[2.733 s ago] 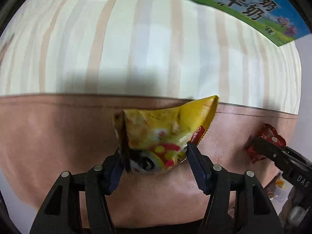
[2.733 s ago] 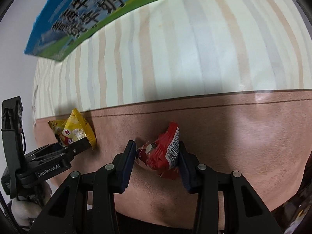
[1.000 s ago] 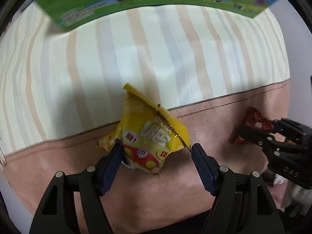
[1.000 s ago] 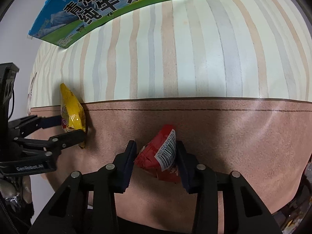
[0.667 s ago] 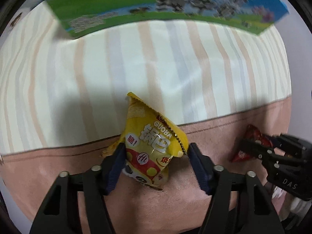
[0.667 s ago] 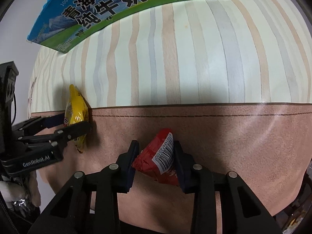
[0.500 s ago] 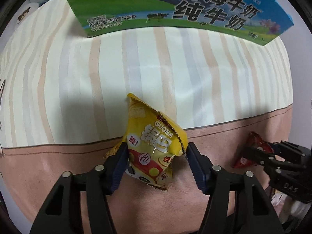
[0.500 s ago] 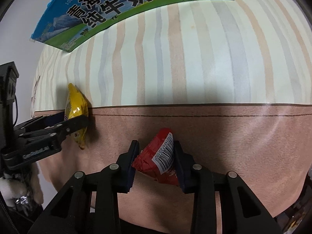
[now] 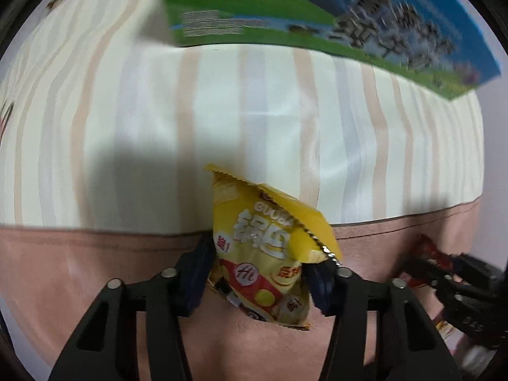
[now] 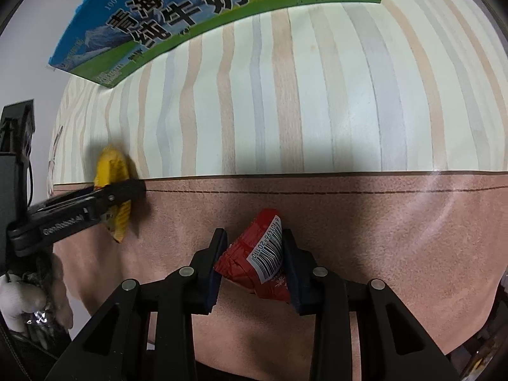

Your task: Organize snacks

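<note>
A yellow snack packet (image 9: 266, 247) sits between the pads of my left gripper (image 9: 258, 254), which is shut on it just above the pink-brown band of the cloth. The right wrist view shows the same yellow snack packet (image 10: 114, 187) at the left, clamped by my left gripper (image 10: 127, 187). My right gripper (image 10: 254, 254) is shut on a red snack packet (image 10: 257, 254) with a white barcode label, held over the pink-brown band. In the left wrist view the red snack packet (image 9: 428, 254) shows at the far right in the right gripper's fingers (image 9: 425, 265).
A blue and green milk carton box (image 10: 177, 16) lies at the far side of the striped tablecloth (image 10: 285, 95), and this milk carton box (image 9: 317, 16) looks blurred in the left wrist view. Loose wrapped items (image 10: 35, 311) lie at the lower left edge.
My left gripper has closed on the yellow packet and shifted across the cloth towards the milk box. The right gripper keeps its hold on the red packet and has stayed in place.
</note>
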`<state>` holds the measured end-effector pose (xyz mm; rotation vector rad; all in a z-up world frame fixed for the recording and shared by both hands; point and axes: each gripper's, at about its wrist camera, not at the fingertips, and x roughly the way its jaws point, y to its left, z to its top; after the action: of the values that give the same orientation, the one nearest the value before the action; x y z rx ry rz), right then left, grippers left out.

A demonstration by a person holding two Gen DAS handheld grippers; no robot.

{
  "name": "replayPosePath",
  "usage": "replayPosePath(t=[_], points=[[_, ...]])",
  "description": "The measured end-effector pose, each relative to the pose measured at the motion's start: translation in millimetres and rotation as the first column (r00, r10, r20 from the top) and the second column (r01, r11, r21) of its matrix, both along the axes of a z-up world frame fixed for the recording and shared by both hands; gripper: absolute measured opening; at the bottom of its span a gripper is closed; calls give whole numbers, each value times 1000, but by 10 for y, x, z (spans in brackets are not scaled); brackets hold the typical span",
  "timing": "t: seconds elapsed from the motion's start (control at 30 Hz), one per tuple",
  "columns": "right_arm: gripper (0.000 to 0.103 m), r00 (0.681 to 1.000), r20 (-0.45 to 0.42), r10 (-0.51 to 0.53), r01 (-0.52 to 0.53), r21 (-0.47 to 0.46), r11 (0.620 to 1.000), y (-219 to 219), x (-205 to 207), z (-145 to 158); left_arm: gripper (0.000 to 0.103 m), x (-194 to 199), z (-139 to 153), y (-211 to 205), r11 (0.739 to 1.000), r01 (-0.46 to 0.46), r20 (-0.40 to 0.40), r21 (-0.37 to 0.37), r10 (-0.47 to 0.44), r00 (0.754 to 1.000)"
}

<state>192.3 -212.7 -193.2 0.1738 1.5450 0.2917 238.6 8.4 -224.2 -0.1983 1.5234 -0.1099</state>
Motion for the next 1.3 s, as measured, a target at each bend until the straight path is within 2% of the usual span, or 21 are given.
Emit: replayPosePath(t=[0.17, 0.37, 0.57, 0.67, 0.73, 0.87, 1.0, 1.17, 1.27, 1.3], points=[[36, 1000, 19, -8, 7, 47, 999, -43, 20, 148, 43, -140, 320, 157, 998, -36, 19, -55, 37, 999], [36, 997, 81, -10, 0, 127, 992, -88, 147, 646, 43, -125, 924, 173, 987, -47, 72, -155, 59, 996], [36, 978, 206, -27, -20, 220, 975, -160, 571, 1447, 43, 297, 1637, 24, 971, -15, 183, -237, 60, 981], [36, 966, 257, -23, -38, 231, 972, -138, 859, 1738, 43, 624, 1871, -2, 973, 3, 228, -230, 50, 972], [36, 955, 297, -12, -51, 204, 978, -89, 1103, 1875, 43, 880, 1921, -32, 974, 10, 238, -224, 45, 970], [36, 949, 316, 2, -52, 149, 988, 58, 1681, 1905, 44, 1507, 1773, -16, 971, -16, 184, -236, 61, 981], [36, 955, 294, 26, -51, 79, 996, 175, 2207, 1742, 43, 2000, 1484, -31, 971, -34, 108, -236, 61, 992], [36, 969, 240, 58, -63, 13, 998, 285, 2601, 1457, 44, 2352, 1169, 18, 973, -39, 17, -229, 44, 999], [38, 981, 186, 50, -46, -25, 999, 288, 2778, 1244, 44, 2422, 984, 35, 975, -56, -40, -214, 48, 998], [42, 984, 175, 44, -38, -40, 998, 277, 2806, 1196, 46, 2433, 948, 30, 979, -50, -42, -198, 42, 998]])
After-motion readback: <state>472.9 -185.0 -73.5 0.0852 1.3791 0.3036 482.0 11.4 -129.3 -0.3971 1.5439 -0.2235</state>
